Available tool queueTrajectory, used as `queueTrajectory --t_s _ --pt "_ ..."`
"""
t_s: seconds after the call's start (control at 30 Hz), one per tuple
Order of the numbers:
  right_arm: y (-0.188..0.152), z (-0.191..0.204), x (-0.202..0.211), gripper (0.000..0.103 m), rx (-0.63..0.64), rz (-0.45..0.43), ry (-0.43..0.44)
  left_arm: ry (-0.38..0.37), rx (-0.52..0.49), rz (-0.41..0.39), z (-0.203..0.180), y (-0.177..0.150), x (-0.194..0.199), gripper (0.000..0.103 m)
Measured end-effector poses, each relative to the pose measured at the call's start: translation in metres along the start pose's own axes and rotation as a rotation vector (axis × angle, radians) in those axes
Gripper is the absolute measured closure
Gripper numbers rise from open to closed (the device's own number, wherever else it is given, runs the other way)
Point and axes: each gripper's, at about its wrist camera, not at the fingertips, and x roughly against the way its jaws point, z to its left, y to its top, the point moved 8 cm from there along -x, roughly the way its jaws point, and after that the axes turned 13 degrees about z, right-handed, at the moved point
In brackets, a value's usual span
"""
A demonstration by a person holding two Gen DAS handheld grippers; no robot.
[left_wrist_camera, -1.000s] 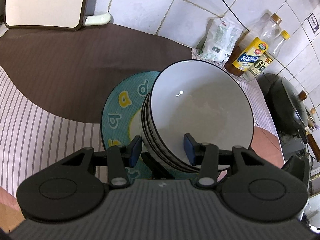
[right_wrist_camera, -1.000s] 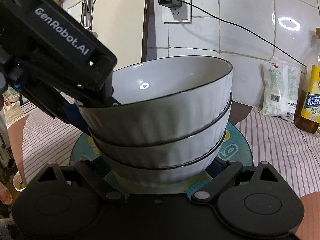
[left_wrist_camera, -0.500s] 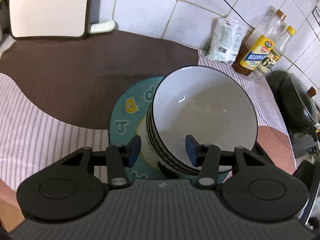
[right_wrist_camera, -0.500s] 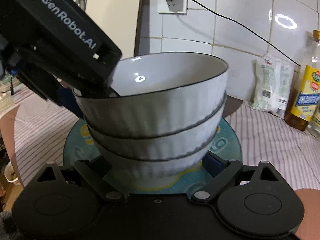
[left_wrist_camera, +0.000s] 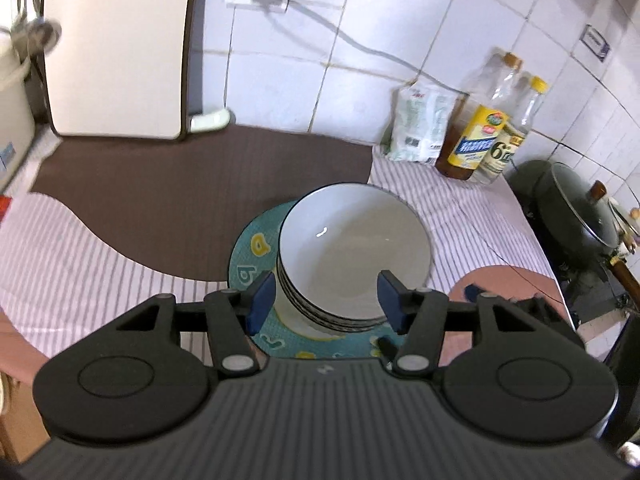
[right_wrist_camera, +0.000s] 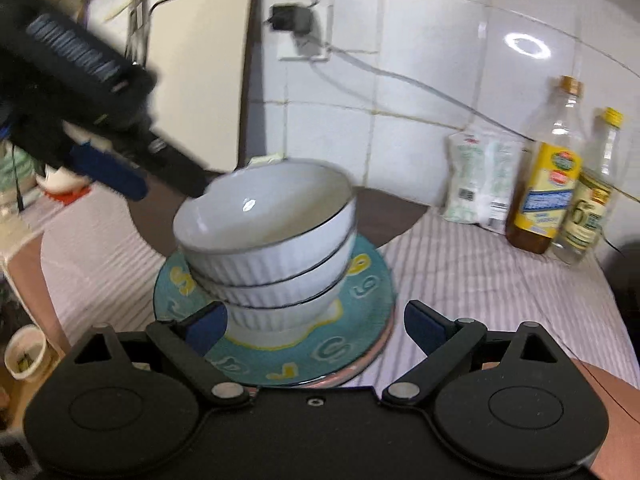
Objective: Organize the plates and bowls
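Note:
Three white ribbed bowls with dark rims stand nested as a bowl stack (left_wrist_camera: 354,248) (right_wrist_camera: 268,248) on a teal plate (left_wrist_camera: 256,264) (right_wrist_camera: 360,300) with yellow letters. A pink rim (right_wrist_camera: 368,364) shows under that plate. My left gripper (left_wrist_camera: 326,300) hovers above the near edge of the stack. Its jaws are opening, and the pads touch nothing. In the right wrist view one of its fingers (right_wrist_camera: 112,174) is blurred at the upper left, just off the top bowl's rim. My right gripper (right_wrist_camera: 316,326) is open, low at the plate's near side, clear of the bowls.
A pale cutting board (left_wrist_camera: 116,48) leans on the tiled wall behind a brown mat (left_wrist_camera: 180,192). A white bag (left_wrist_camera: 420,128) and two oil bottles (left_wrist_camera: 480,140) stand at the back right. A lidded wok (left_wrist_camera: 576,208) sits at the far right, and a small cup (right_wrist_camera: 24,354) low at the left.
Both grippers rose and drew back from the bowl stack. The left jaws widened and came off the top bowl's rim. The right fingers left the stack's base. The bowls stayed put.

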Motion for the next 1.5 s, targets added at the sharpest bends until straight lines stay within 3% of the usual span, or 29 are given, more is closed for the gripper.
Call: queueTrajectory --t_s 0.4,0.5,0.63,0.67,0.7,0.83,0.97,1.17,1.5 --pt "0.026 -0.044 0.092 0.006 -0.161 -0.074 -0.030 0.043 -0.025 -0.086 -0.018 -0.014 0.072 0.038" --pt "0.032 -0.054 0.104 0.006 -0.191 -0.057 -0.063 0.051 -0.040 -0.087 -0.027 -0.018 0.083 0.034" --pt "0.035 -0.060 0.113 0.006 -0.243 0.016 -0.033 0.065 -0.050 -0.095 -0.037 -0.026 0.094 0.031" --pt "0.034 -0.060 0.116 0.006 -0.251 0.037 -0.039 0.069 -0.054 -0.096 -0.039 -0.028 0.096 0.023" --pt "0.033 -0.060 0.120 0.005 -0.259 0.061 -0.056 0.076 -0.058 -0.097 -0.041 -0.030 0.098 0.016" --pt "0.027 -0.056 0.138 0.003 -0.208 0.101 -0.176 0.100 -0.069 -0.120 -0.046 -0.037 0.108 0.008" --pt "0.019 -0.056 0.156 0.002 -0.211 0.103 -0.173 0.137 -0.031 -0.161 -0.047 -0.043 0.118 0.007" --pt "0.005 -0.061 0.172 0.002 -0.232 0.092 -0.193 0.131 0.005 -0.175 -0.043 -0.053 0.124 0.007" --pt "-0.019 -0.051 0.173 0.002 -0.218 0.137 -0.211 0.211 -0.072 -0.120 -0.052 -0.073 0.117 0.007"
